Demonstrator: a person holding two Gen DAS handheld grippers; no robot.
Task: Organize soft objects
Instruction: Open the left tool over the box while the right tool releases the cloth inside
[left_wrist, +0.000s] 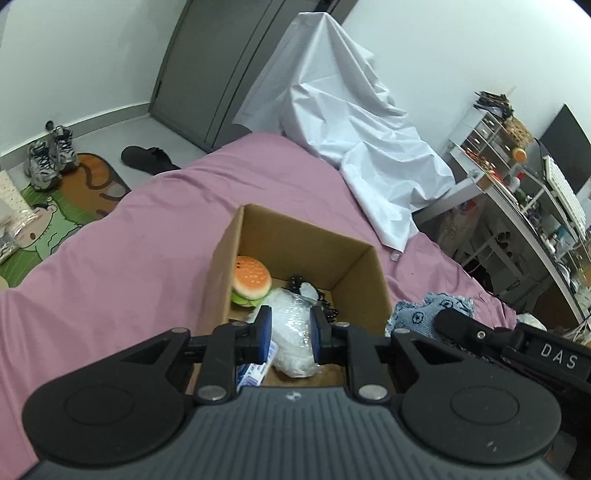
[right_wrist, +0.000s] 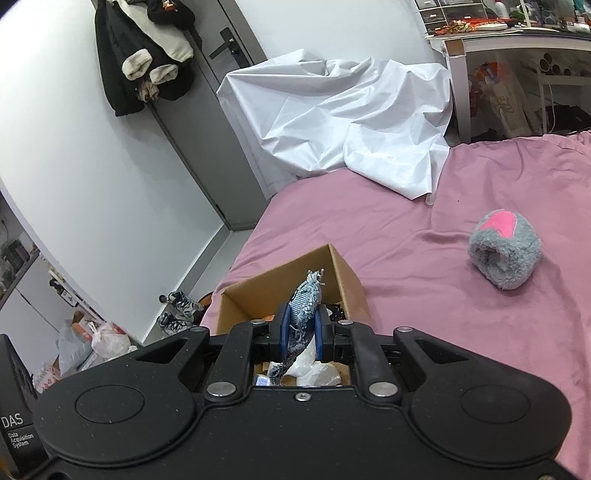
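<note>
Bed (right_wrist: 369, 240), pink sheet, carries cardboard box (left_wrist: 362, 280) holding burger plush (left_wrist: 252, 280) and plastic bag (left_wrist: 291, 332). Grey plush (right_wrist: 504, 249) lies on the sheet, well apart from the box; likely light, squashy, best pinched mid-body. Right claw (right_wrist: 301, 332) clamped on blue knit cloth (right_wrist: 304, 295) over the box: limp, pinch anywhere. Left claw (left_wrist: 289, 334) apart, astride the bag.

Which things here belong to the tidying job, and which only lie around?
Job: cardboard box, burger toy, blue cloth in the right tongs, grey plush, bubble wrap.
Lying about: white sheet, sneakers, hanging coat.
</note>
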